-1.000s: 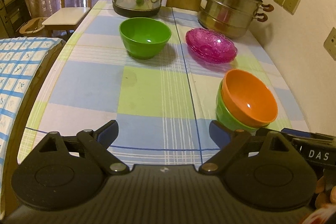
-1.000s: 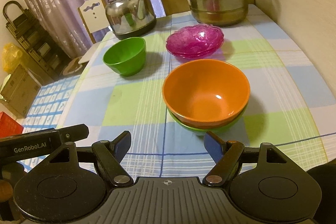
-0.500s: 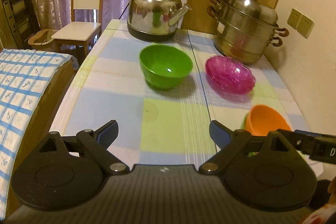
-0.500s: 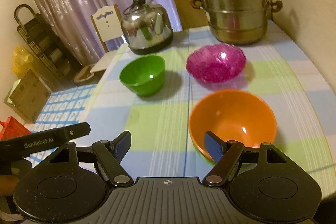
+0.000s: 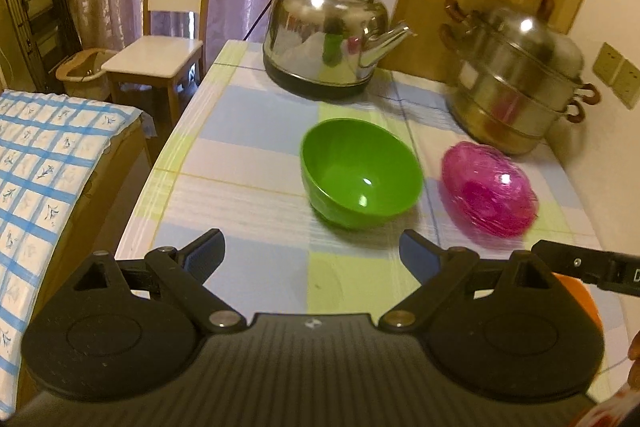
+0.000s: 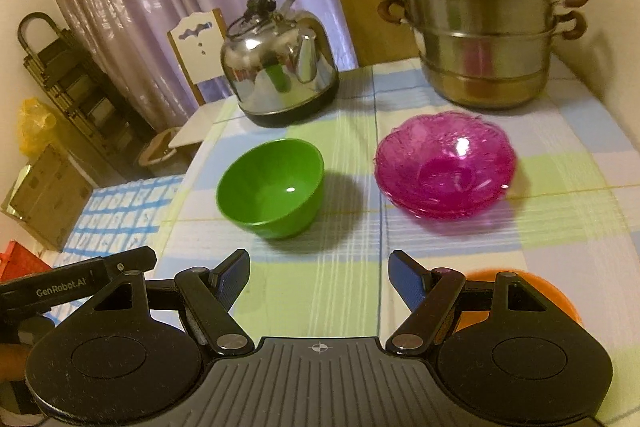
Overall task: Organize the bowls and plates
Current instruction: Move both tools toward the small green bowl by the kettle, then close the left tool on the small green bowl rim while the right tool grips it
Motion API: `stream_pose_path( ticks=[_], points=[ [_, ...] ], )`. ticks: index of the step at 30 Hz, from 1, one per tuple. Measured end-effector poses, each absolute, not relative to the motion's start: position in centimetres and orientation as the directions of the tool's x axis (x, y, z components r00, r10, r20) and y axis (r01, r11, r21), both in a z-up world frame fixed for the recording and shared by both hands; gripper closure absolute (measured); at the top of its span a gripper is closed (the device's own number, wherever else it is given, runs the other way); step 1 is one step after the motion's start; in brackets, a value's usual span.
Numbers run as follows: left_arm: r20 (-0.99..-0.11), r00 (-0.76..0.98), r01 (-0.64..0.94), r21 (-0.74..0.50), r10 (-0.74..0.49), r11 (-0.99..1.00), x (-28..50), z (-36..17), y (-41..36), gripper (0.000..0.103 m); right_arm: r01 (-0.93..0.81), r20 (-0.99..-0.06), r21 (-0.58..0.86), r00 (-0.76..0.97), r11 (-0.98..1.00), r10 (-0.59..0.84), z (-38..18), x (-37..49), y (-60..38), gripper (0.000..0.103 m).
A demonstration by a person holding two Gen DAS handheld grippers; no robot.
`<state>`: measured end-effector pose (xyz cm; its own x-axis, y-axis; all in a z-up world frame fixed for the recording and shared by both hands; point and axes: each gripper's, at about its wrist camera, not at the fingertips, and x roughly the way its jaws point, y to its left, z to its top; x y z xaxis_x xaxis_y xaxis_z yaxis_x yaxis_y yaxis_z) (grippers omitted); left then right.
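Both my grippers are pulling back; left gripper (image 5: 312, 247) and right gripper (image 6: 319, 269) fingers are gaping, grasping nothing. Glossy green bowl (image 6: 271, 187) is sitting empty mid-surface, beside stacked pink glass plates (image 6: 445, 171). Orange bowl (image 6: 520, 291) is peeking behind my right fingers. Checked surface (image 6: 352, 291).

Both wrist views look forward and down over the table (image 5: 256, 259) from its near edge. The left view stands farther left. Both share the green bowl (image 5: 362, 173) (image 6: 272, 187) and pink plates (image 5: 488, 199) (image 6: 444, 169).
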<state>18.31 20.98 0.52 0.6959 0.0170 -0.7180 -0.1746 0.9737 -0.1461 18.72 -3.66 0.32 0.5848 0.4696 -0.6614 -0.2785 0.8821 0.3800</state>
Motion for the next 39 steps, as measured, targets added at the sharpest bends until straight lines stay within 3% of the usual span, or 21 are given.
stream_pose_path(
  ticks=[12,17,32,36,39],
  points=[
    [-0.756,0.655,-0.198,-0.185,-0.011,0.963,27.8,-3.0,24.4,0.016,-0.225,-0.706,0.431,0.519,0.874,0.482,-4.0,28.1,-0.7,0.028],
    [-0.770,0.638,-0.193,-0.183,-0.018,0.964,30.7,-4.5,24.9,0.022,-0.245,-0.729,0.416,0.485,0.876,0.482,-5.5,31.3,1.3,0.041],
    [-0.804,0.592,-0.127,-0.172,-0.064,0.977,35.4,-7.8,24.6,0.071,-0.246,-0.783,0.402,0.406,0.882,0.471,-9.8,36.0,4.1,0.074],
    [-0.812,0.579,-0.118,-0.171,-0.072,0.978,35.6,-8.2,24.7,0.092,-0.247,-0.785,0.409,0.396,0.878,0.477,-10.2,36.4,4.4,0.080],
    [-0.813,0.577,-0.107,-0.170,-0.078,0.980,35.5,-8.2,24.4,0.096,-0.248,-0.782,0.417,0.392,0.874,0.484,-10.1,36.4,4.7,0.087]
  ],
)
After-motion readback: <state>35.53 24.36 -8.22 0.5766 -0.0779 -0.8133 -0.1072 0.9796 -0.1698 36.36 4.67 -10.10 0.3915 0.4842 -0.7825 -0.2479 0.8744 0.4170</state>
